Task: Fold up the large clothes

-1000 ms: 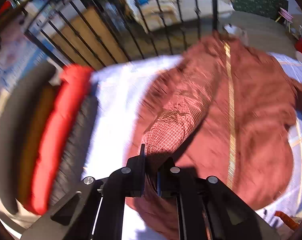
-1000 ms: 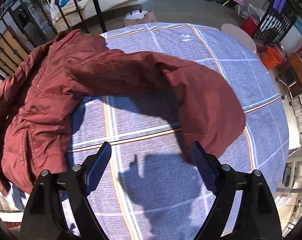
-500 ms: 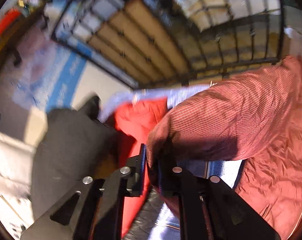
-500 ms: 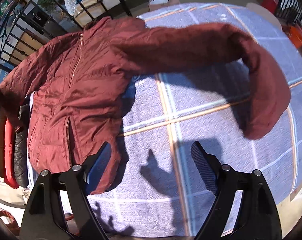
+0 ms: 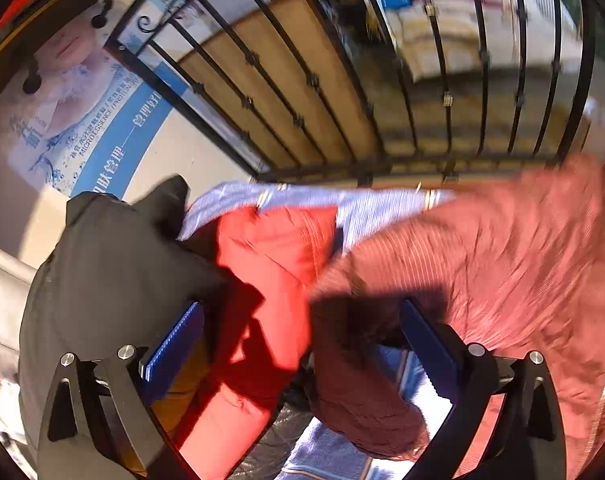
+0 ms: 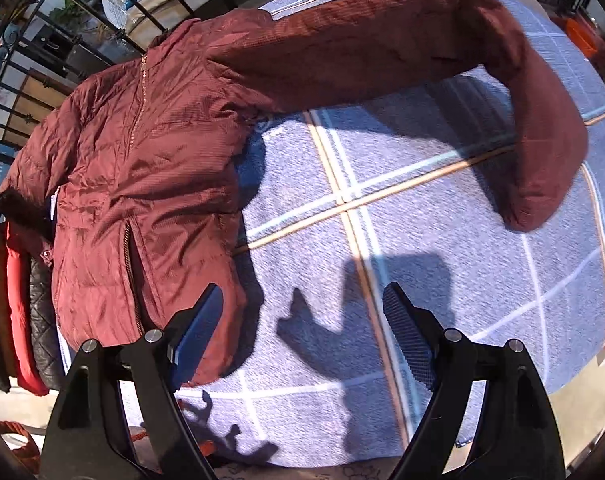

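So both grippers w/ jaws wide apart, holding nothing. Left gripper: jacket sleeve cuff lies between jaws, unclamped. Right gripper: jacket spread on table, hem by left jaw. Puffy, soft, prob slippery; grab cuff or hem edge.

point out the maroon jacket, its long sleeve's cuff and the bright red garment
maroon jacket [image 6: 150, 168], right wrist view, on the chest panel beside the zipper
sleeve cuff [image 6: 530, 216], right wrist view, on the end of the outstretched sleeve
bright red garment [image 5: 278, 264], left wrist view, on its sunlit upper fold
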`<state>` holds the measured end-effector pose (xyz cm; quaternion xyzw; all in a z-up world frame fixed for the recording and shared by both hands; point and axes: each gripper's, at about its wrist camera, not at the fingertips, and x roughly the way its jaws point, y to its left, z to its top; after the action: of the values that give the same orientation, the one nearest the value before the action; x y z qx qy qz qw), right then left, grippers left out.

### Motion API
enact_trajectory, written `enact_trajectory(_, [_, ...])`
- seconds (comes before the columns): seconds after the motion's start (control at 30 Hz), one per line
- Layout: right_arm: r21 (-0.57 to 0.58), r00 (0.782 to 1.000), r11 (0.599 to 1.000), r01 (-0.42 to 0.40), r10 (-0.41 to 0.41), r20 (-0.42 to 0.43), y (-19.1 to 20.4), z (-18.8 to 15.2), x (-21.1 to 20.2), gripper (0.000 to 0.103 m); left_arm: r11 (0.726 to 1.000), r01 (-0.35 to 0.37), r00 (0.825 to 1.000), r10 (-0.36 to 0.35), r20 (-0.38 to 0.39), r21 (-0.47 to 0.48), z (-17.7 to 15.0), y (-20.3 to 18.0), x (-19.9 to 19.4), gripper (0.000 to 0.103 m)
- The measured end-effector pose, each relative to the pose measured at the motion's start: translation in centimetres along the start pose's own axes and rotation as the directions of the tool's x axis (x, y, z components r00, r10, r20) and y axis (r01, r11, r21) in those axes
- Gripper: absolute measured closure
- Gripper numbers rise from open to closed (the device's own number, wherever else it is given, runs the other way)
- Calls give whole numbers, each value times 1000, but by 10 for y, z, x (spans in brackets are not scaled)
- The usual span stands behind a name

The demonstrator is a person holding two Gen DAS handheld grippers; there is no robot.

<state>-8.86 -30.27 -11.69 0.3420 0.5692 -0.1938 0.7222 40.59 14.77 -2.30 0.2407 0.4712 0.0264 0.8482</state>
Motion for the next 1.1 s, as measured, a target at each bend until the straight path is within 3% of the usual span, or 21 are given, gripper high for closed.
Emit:
enact_trajectory(0.13, [-22, 999, 999, -36, 36, -27, 13, 9, 13, 22, 990, 123, 990, -118, 77, -61, -6, 29, -36, 6])
enact_trajectory(0.27, [-31, 994, 996, -84, 82, -75, 24, 13, 35, 22, 958, 281, 955, -274, 111, -56, -47, 33, -62, 6])
enact_trajectory(0.4, [-31, 983, 991, -129, 124, -136, 29, 10, 59, 22, 919, 394, 919, -393, -27, 0, -121, 8, -44, 6])
enact_trajectory(0.47, [-38, 978, 988, -149, 141, -156, 32, 6, 67, 22, 897, 442, 889, -440, -126, -12, -158, -5, -25, 6])
enact_trajectory(0.6, [-62, 966, 981, -182, 166, -198, 37, -3, 86, 22, 884, 467, 846, -454, -279, -22, -221, -34, 11, 6])
enact_trajectory(0.73, [0, 934, 962, -273, 265, -239, 39, -11, 102, 22, 859, 496, 810, -510, -288, -127, -247, -44, 27, 7])
enact_trajectory(0.77, [12, 922, 955, -296, 289, -256, 42, -14, 107, 23, 840, 516, 789, -542, -288, -168, -251, -48, 30, 8])
enact_trajectory(0.8, [13, 913, 950, -312, 304, -271, 46, -15, 110, 26, 813, 547, 757, -582, -298, -198, -255, -53, 33, 9])
enact_trajectory(0.83, [11, 904, 944, -330, 320, -284, 50, -17, 113, 39, 798, 565, 731, -602, -320, -210, -258, -62, 34, 16])
enact_trajectory(0.93, [-15, 910, 949, -315, 297, -290, 60, -18, 110, 62, 829, 547, 761, -551, -341, -118, -261, -84, 21, 23])
enact_trajectory(1.0, [-37, 914, 951, -308, 285, -288, 65, -18, 103, 74, 837, 538, 767, -536, -352, -101, -259, -87, 14, 37])
enact_trajectory(1.03, [-48, 915, 949, -311, 286, -286, 67, -18, 97, 80, 843, 528, 775, -527, -349, -100, -258, -86, 10, 50])
enact_trajectory(1.1, [-57, 912, 942, -330, 302, -276, 68, -18, 85, 87, 833, 541, 772, -547, -323, -117, -253, -79, -4, 59])
